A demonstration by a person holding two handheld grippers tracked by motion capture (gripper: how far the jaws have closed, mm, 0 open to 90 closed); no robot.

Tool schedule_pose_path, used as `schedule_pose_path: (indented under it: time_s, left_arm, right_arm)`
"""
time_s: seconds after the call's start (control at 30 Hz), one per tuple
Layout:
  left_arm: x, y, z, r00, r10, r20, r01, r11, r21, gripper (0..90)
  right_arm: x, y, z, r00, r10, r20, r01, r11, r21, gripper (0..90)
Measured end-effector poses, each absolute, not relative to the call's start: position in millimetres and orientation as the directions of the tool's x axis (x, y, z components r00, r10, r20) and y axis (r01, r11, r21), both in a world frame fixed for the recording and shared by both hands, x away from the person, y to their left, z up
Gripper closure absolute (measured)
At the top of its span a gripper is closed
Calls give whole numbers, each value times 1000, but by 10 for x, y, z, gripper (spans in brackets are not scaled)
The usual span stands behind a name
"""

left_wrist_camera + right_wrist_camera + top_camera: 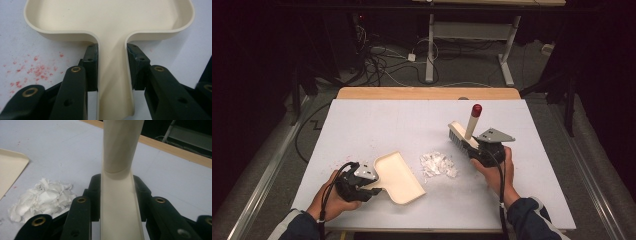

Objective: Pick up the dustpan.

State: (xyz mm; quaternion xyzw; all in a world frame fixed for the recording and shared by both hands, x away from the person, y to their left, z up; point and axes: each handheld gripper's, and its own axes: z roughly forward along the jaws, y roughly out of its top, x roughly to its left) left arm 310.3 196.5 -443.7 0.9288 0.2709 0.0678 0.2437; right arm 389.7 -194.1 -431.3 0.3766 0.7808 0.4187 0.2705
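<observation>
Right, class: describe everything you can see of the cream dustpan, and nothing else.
The cream plastic dustpan is a shallow tray, empty inside, with a raised rounded rim on three sides and a flat open edge. A narrow channel-shaped handle runs from its back wall. It lies on the white table, its open edge facing the pile of torn white paper scraps but apart from it. The left tongs are shut on the handle, one jaw on each side.

1. The dustpan (110,22) runs off the top edge of the left gripper view, its front lip unseen.
2. The brush (120,170) handle leaves the right gripper view's top; bristles hidden there.
3. Floor cables (387,65), upper centre, too dark to sort.
</observation>
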Motion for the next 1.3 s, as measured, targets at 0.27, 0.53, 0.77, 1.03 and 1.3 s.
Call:
schedule_pose_path:
  time_s: [0.27, 0.53, 0.77, 1.03, 1.3]
  left_arm:
    - [3113, 1938, -4451, 846, 533, -11, 470, -736, 488, 638]
    - [3123, 1912, -4465, 849, 527, -17, 468, -737, 487, 638]
    - [3128, 1899, -4478, 850, 527, -18, 467, -736, 490, 638]
    - [3113, 1889, -4495, 844, 536, -23, 478, -731, 486, 637]
    - [3109, 1880, -4495, 842, 538, -21, 480, -732, 484, 637]
  right_arm:
    - [3922, -1707, -4391, -592, 796, -122, 364, 400, 841, 677]
    - [3861, -1616, -4410, -613, 776, -145, 349, 431, 832, 676]
    - [3846, -1631, -4416, -623, 769, -144, 343, 434, 833, 676]
    - [3828, -1640, -4423, -630, 765, -133, 345, 429, 835, 675]
    - [3793, -1600, -4435, -632, 765, -124, 347, 423, 837, 675]
